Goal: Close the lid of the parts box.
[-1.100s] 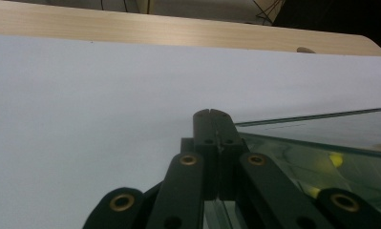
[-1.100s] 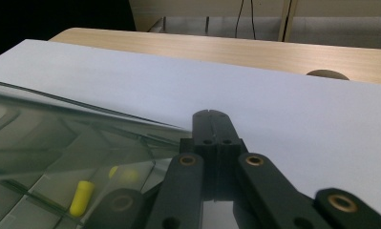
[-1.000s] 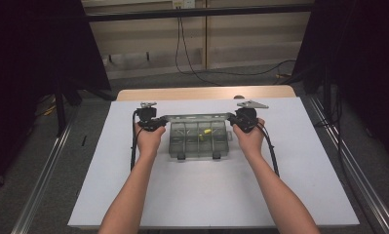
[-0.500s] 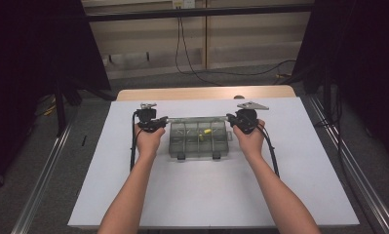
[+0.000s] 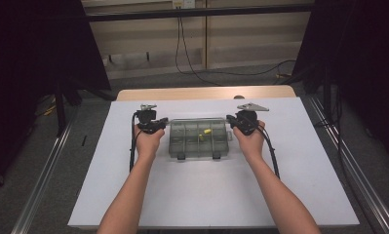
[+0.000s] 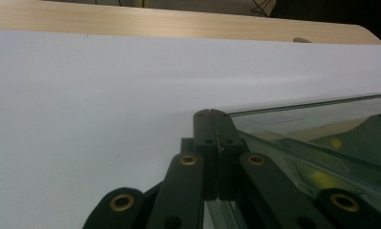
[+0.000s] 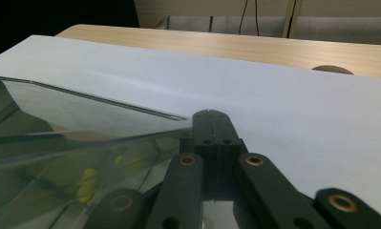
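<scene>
In the high view, a clear plastic compartment box with a see-through lid lies flat on the white sheet that covers the bench, in the far half of the sheet and about midway across it. A small yellow piece sits in one of the box's far compartments, right of the box's middle. Two dark latches show on the box's near edge. The left hand-held gripper is at the box's left end, near its far corner, and the right hand-held gripper is at the box's right end, likewise near the far corner. Each is held in a hand whose forearm comes in from the near edge. Beyond the box, a strip of bare light wood shows past the sheet.

In the left gripper view, the left hand-held gripper has its two black jaws pressed together with nothing between them. Their tips lie just beside the corner of the clear box, whose lid edge runs off to the right.

In the right gripper view, the right hand-held gripper is closed as well, jaws meeting on nothing. The clear box lies to their left, its lid edge reaching the jaw tips; whether they touch I cannot tell. A yellow blur shows through the plastic.
</scene>
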{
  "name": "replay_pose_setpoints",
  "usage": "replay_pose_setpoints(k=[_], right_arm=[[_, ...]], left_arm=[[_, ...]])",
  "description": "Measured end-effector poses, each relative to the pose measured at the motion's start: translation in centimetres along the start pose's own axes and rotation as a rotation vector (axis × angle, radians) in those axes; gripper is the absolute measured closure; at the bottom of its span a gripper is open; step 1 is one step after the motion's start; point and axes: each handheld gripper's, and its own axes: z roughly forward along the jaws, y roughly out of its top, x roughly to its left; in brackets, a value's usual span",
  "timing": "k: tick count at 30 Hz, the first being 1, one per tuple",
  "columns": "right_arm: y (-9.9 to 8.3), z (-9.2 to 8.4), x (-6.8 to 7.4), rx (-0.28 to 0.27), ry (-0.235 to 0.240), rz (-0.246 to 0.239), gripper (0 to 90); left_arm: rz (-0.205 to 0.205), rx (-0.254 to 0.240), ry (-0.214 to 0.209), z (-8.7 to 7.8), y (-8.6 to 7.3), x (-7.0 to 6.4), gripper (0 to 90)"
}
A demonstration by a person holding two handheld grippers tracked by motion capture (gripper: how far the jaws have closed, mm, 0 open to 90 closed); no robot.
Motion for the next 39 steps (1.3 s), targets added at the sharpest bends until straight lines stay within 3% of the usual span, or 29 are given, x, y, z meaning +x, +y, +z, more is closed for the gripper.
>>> replay_pose_setpoints(k=[21,28,36,39], right_arm=[[-1.0,-0.6,-0.1,0.011,0.031,-0.019,90.0],[-0.4,-1.4,0.1,-0.001,0.031,-0.058,90.0],[-0.2,-2.0,0.9,0.007,0.066,-0.098,90.0],[-0.4,-2.1,1.2,0.012,0.079,-0.105,90.0]], left_arm=[[0.032,0.013,-0.02,-0.3,-0.8,0.0,90.0],[0.042,0.0,-0.029,-1.0,-0.7,-0.3,90.0],[0.047,-0.005,-0.057,-1.8,-1.0,-0.6,90.0],[0.067,0.001,-0.059,-2.0,-1.2,-1.0,90.0]])
